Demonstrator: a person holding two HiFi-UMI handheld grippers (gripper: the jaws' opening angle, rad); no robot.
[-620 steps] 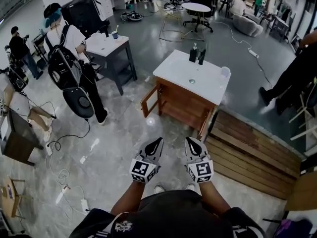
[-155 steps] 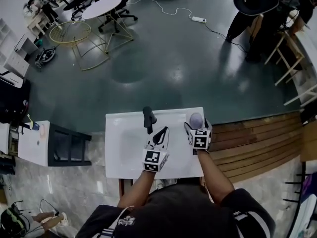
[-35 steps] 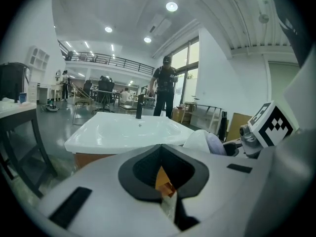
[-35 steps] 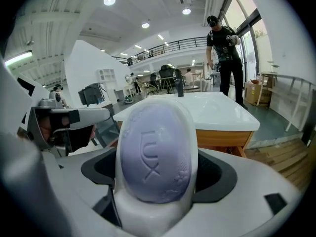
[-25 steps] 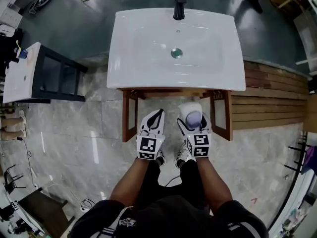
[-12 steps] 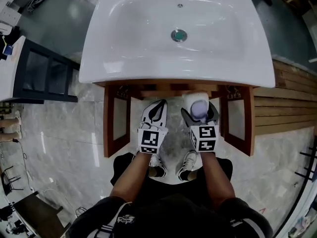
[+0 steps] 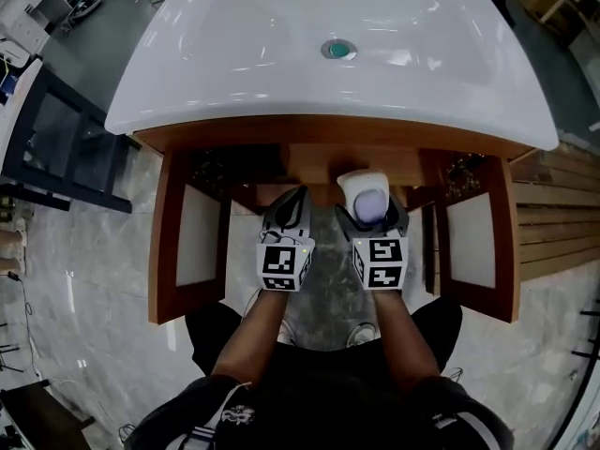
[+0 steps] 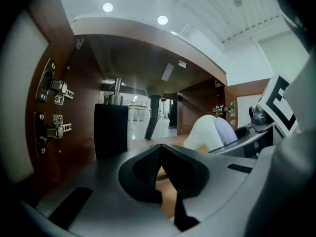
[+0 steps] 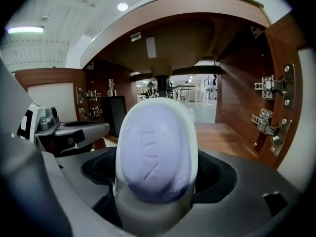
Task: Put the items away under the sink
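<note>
While clamped on soap dish [image 9: 146, 214] bearing soap bar [image 9: 157, 149] | right gripper [image 7: 371, 221], cabinet [image 9: 232, 137] at 12 o'clock | left gripper [image 7: 286, 209] pinched closed, empty | risk: bar sliding off if tilted.

There is one white sink [image 7: 234, 82], two open cupboard doors [image 7: 195, 237] [image 7: 473, 242], four metal hinges [image 8: 53, 90], one purple soap [image 9: 155, 152], one white soap dish [image 9: 148, 217], one black pump bottle [image 8: 111, 131] and two grippers [image 7: 289, 195] [image 7: 368, 216].

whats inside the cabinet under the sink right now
A black pump bottle stands at the left side on the wooden shelf, and the drain pipe hangs mid-cabinet. The back looks open. From the head view the sink covers most of the interior.
</note>
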